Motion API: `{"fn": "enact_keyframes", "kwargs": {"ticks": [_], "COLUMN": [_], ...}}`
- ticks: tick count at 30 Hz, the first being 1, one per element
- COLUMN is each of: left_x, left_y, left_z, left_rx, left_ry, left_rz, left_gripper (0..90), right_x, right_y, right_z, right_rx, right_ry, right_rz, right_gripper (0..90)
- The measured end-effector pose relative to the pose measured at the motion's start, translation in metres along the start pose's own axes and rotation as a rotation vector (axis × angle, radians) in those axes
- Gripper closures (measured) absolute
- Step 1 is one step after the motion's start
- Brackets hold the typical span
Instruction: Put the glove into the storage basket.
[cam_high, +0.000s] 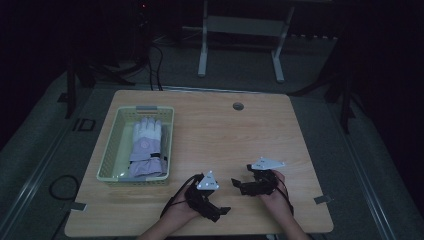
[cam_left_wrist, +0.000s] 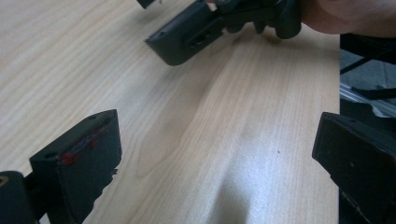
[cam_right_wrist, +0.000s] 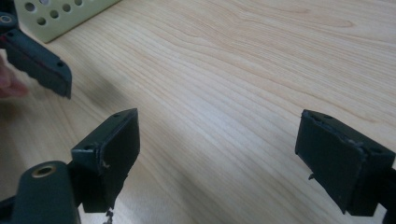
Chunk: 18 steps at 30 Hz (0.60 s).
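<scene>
A pale green basket (cam_high: 108, 150) stands on the left of the wooden table (cam_high: 235, 135), and a white and lilac glove (cam_high: 146, 145) lies inside it. Near the front edge my left gripper (cam_high: 220, 210) rests low over the wood, open, its jaws wide apart with bare table between them (cam_left_wrist: 219, 158). Just to its right my right gripper (cam_high: 239, 184) is also open over bare wood (cam_right_wrist: 217, 149), pointing left toward the basket. The two grippers sit close together, each held by a hand.
A corner of the perforated basket (cam_right_wrist: 60, 16) shows at the top left of the right gripper view. A round cable hole (cam_high: 238, 106) sits near the table's far edge. A white desk frame (cam_high: 240, 40) stands on the floor behind.
</scene>
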<state>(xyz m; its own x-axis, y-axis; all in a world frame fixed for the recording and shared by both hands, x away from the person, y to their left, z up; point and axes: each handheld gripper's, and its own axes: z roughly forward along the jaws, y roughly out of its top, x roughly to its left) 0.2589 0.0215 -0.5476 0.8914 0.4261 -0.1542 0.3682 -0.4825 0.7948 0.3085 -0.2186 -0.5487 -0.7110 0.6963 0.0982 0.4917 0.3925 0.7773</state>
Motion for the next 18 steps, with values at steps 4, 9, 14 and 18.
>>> {"fn": "enact_keyframes", "kwargs": {"ticks": [4,9,14,18], "left_x": [0.001,0.002,0.002,0.000], "left_y": [-0.003,-0.008,-0.016,-0.016], "left_z": [-0.001,0.000,0.001,0.001], "left_rx": [-0.033,-0.032,-0.049,-0.055], "left_ry": [-0.010,-0.010,-0.005,-0.013], "left_rz": [-0.024,-0.032,-0.042,-0.035], "left_gripper": [1.8,1.8,1.8,1.8], "right_x": [-0.004,-0.008,-0.007,-0.010], "right_y": [-0.005,-0.011,-0.013,-0.014], "right_z": [-0.005,-0.003,-0.003,-0.003], "right_rx": [-0.009,0.000,-0.007,-0.011], "right_ry": [-0.011,-0.017,-0.021,-0.027], "right_rz": [0.004,0.011,0.005,0.014], "right_gripper": [13.8,13.8,13.6,13.6]}}
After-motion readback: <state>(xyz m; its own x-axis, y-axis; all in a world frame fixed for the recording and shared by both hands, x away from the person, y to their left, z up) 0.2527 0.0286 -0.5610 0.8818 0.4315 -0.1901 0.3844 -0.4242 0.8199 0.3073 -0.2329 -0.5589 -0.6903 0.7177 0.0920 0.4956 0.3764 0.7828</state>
